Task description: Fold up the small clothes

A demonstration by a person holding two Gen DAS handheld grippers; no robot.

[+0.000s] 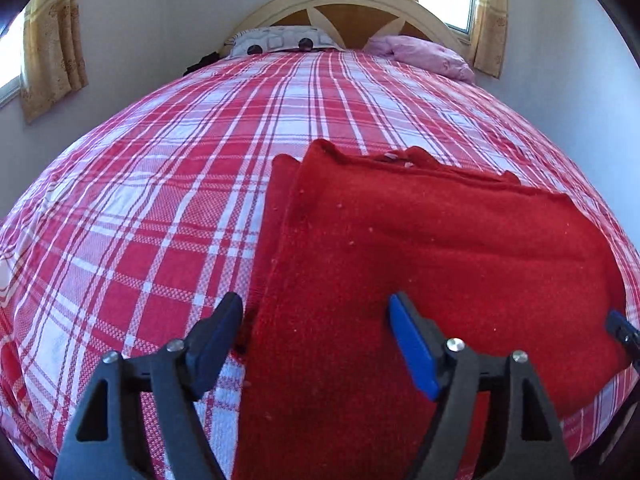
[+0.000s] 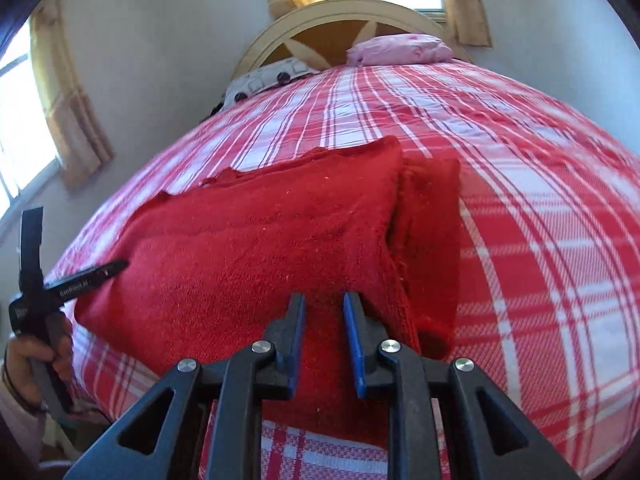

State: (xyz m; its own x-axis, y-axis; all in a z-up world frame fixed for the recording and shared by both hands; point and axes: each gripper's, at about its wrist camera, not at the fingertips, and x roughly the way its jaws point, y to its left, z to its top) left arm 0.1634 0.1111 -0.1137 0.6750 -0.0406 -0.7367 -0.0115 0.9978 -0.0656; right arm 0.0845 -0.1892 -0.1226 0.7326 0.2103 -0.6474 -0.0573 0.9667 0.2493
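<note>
A red knitted garment [image 1: 420,248] lies folded flat on the plaid bed cover, one layer sticking out at its side [image 2: 432,240]. My left gripper [image 1: 316,316] hovers open over the garment's near left edge, one finger over the cover and the other over the red cloth, with nothing between them. My right gripper [image 2: 324,312] stands over the garment's near right part with a narrow gap between its blue pads; they pinch no cloth. In the right wrist view the left gripper [image 2: 72,248] shows at the far left, held in a hand [image 2: 32,360].
The bed's red and white plaid cover [image 1: 160,200] stretches to a cream and wood headboard [image 1: 344,4]. A patterned pillow [image 1: 280,40] and a pink pillow [image 1: 424,56] lie at the head. Walls and curtained windows [image 1: 52,52] stand on both sides.
</note>
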